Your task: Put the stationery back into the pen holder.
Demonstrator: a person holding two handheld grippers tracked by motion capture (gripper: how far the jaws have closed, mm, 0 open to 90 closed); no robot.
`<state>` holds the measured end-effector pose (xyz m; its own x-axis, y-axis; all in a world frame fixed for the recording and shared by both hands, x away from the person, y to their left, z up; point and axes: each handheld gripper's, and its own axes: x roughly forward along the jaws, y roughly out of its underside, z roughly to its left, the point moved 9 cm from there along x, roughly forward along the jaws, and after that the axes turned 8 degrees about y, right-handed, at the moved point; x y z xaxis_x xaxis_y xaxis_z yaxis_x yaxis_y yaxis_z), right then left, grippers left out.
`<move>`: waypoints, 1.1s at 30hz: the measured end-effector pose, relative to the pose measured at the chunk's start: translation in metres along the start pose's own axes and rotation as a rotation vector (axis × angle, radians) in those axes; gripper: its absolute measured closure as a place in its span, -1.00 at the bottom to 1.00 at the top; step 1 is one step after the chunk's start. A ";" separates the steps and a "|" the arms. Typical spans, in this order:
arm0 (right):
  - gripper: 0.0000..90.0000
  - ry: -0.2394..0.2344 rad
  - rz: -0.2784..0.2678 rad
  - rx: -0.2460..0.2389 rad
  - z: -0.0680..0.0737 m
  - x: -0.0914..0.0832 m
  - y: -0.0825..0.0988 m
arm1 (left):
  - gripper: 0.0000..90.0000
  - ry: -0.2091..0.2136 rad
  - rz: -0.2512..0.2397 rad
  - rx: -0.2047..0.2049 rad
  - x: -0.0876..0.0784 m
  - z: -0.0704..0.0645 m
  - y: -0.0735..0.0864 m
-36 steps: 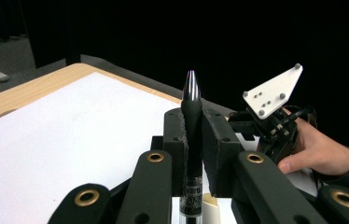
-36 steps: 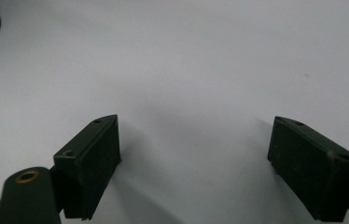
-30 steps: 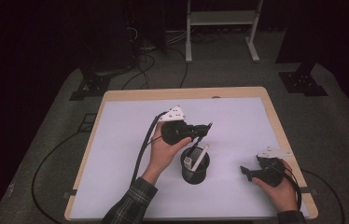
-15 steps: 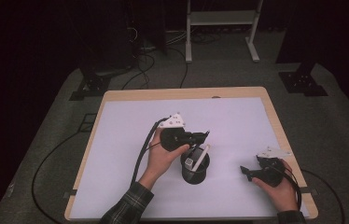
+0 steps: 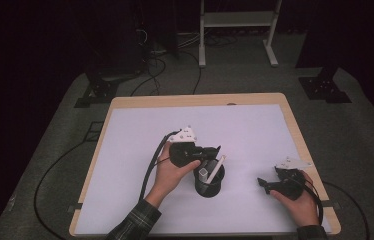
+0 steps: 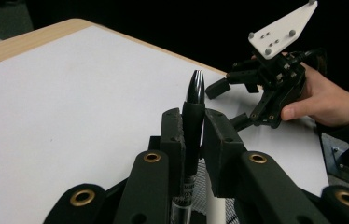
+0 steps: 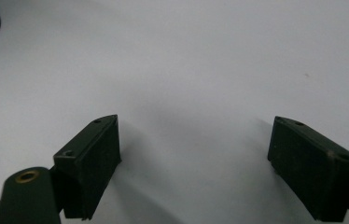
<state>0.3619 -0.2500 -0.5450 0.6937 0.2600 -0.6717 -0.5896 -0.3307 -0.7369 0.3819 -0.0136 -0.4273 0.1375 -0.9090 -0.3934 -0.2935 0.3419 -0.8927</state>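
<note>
A black pen (image 6: 194, 116) is gripped by the left hand-held gripper (image 6: 193, 135) above the mesh cup (image 5: 209, 184), apparently for dropping in; release is called for next. The right hand-held gripper (image 7: 196, 158) is held wide, empty.

- The table (image 5: 125, 105) has a pale wooden rim around a white top.
- The pen cup (image 5: 209, 184) is black mesh.
- The pen (image 6: 192, 122) is black with a glossy black tip.
- A white stick (image 5: 216, 169) leans out of the cup.
- The left gripper (image 6: 193, 140) is black with brass-coloured rivets.
- The right gripper (image 5: 264, 184) is black under a pale grey plate.
- The sleeve (image 5: 134, 224) is dark plaid.
</note>
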 end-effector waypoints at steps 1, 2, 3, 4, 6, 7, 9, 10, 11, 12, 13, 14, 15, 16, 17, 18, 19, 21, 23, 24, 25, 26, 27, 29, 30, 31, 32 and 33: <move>-0.65 0.000 0.000 -0.002 0.000 0.000 0.000 | 0.74 -0.001 -0.001 -0.001 -0.001 0.000 0.001; -0.65 0.000 0.000 -0.002 0.000 0.000 0.000 | 0.73 -0.002 0.001 0.001 -0.002 -0.001 0.001; -0.65 0.000 0.000 -0.002 0.000 0.000 0.000 | 0.72 -0.002 -0.001 -0.001 -0.003 -0.001 0.001; -0.65 0.000 0.000 -0.002 0.000 0.000 0.000 | 0.70 -0.002 -0.001 -0.001 -0.003 -0.001 0.001; -0.65 0.001 0.000 -0.002 0.000 0.000 0.000 | 0.60 -0.011 -0.007 0.001 -0.004 -0.001 0.002; -0.65 0.001 0.000 -0.003 0.000 0.000 0.000 | 0.57 -0.015 -0.008 0.001 -0.005 -0.001 0.001; -0.65 0.001 0.000 -0.003 0.000 0.000 0.000 | 0.45 -0.023 -0.008 0.006 -0.007 -0.001 0.001; -0.65 0.001 0.000 -0.003 0.000 0.000 0.000 | 0.37 -0.023 -0.008 0.006 -0.007 -0.001 0.001; -0.65 0.001 0.000 -0.003 0.000 0.000 0.000 | 0.29 -0.037 -0.011 0.009 -0.009 -0.001 0.001; -0.65 0.001 0.000 -0.003 0.000 0.000 0.000 | 0.21 -0.037 -0.011 0.009 -0.009 -0.001 0.001; -0.65 0.001 0.000 -0.004 0.000 0.000 0.000 | 0.15 -0.047 -0.012 0.012 -0.013 -0.001 0.002; -0.65 0.001 0.000 -0.004 0.000 0.000 0.000 | 0.08 -0.053 -0.013 0.014 -0.014 -0.001 0.002; -0.65 0.001 0.000 -0.004 0.000 0.000 0.000 | 0.02 -0.055 -0.016 0.015 -0.016 -0.001 0.002; -0.65 0.000 0.000 -0.004 0.000 0.000 0.000 | -0.03 -0.055 -0.012 0.016 -0.018 -0.002 0.003; -0.65 0.000 0.000 -0.004 0.000 0.000 0.000 | -0.09 -0.055 -0.009 0.011 -0.020 -0.002 0.004; -0.65 0.000 0.000 -0.004 0.000 0.000 0.000 | -0.14 -0.057 -0.009 0.005 -0.022 -0.003 0.006; -0.65 0.000 0.000 -0.004 0.000 0.000 0.000 | -0.19 -0.057 -0.005 0.002 -0.024 -0.003 0.007; -0.65 0.001 0.000 -0.005 0.000 0.000 0.000 | -0.23 -0.059 0.002 -0.012 -0.026 -0.004 0.010; -0.65 0.000 0.000 -0.005 0.000 0.000 0.000 | -0.34 -0.073 0.019 -0.006 -0.033 -0.003 0.016; -0.65 0.001 0.000 -0.005 0.000 0.000 0.000 | -0.37 -0.076 0.025 -0.008 -0.035 -0.003 0.017; -0.65 0.001 0.000 -0.005 0.000 0.000 0.000 | -0.41 -0.083 0.040 -0.005 -0.038 -0.002 0.020; -0.65 0.001 0.000 -0.005 0.000 0.000 0.000 | -0.44 -0.083 0.040 -0.005 -0.038 -0.002 0.020; -0.65 0.001 0.000 -0.005 0.000 0.000 0.000 | -0.46 -0.092 0.046 -0.017 -0.042 -0.001 0.024; -0.65 0.001 0.000 -0.005 0.000 0.000 0.000 | -0.50 -0.105 0.053 -0.024 -0.048 0.000 0.028; -0.65 0.001 0.000 -0.005 0.000 0.000 0.000 | -0.51 -0.105 0.053 -0.024 -0.048 0.000 0.028; -0.65 0.001 0.000 -0.004 0.000 0.000 0.000 | -0.53 -0.117 0.063 -0.024 -0.053 0.001 0.032; -0.65 0.001 -0.001 -0.005 0.000 0.000 0.000 | -0.55 -0.124 0.069 -0.025 -0.056 0.002 0.034; -0.65 0.001 -0.001 -0.005 0.000 0.000 0.000 | -0.57 -0.130 0.071 -0.030 -0.058 0.003 0.036</move>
<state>0.3620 -0.2501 -0.5451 0.6944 0.2597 -0.6711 -0.5871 -0.3349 -0.7370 0.3661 0.0523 -0.4368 0.2367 -0.8436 -0.4820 -0.3350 0.3948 -0.8555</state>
